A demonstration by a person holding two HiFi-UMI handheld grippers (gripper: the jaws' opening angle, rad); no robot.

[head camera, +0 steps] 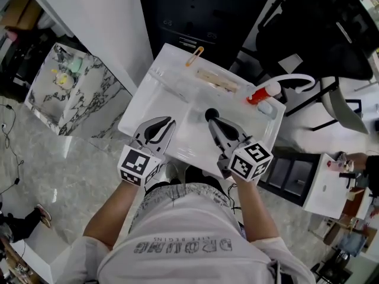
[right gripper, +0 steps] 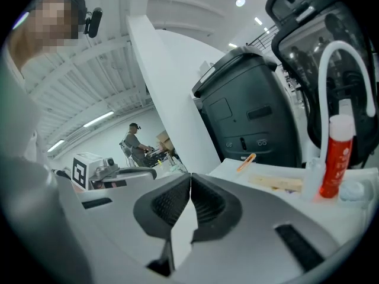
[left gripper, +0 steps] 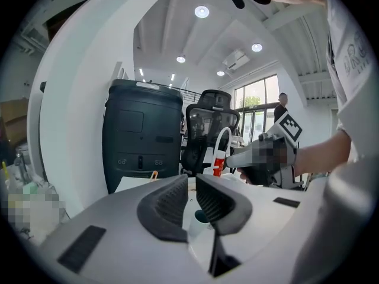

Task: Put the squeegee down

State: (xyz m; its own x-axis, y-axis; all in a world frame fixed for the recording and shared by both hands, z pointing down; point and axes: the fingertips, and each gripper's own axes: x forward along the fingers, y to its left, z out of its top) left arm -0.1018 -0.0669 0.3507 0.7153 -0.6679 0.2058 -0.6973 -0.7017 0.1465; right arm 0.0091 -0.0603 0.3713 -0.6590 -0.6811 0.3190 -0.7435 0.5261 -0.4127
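Hovering over the white sink (head camera: 148,108): left gripper (head camera: 168,124) released, its 2 jaws a narrow slit apart, nothing between them. Right gripper (head camera: 214,123) clenched, pads meeting, empty. Squeegee (head camera: 216,80) lies flat on the back ledge, 12 o'clock of both grippers, well apart from them; red bottle (head camera: 259,95) at its 3 o'clock.

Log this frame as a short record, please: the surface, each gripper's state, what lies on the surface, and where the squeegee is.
Surface: white moulded basin
Left gripper: jaws a narrow gap apart, nothing between them
Right gripper: jaws together, empty
At the basin's far side: small orange piece, long pale flat item, red bottle with white cap
Squeegee: in neither gripper; the long pale flat item may be it, cannot tell
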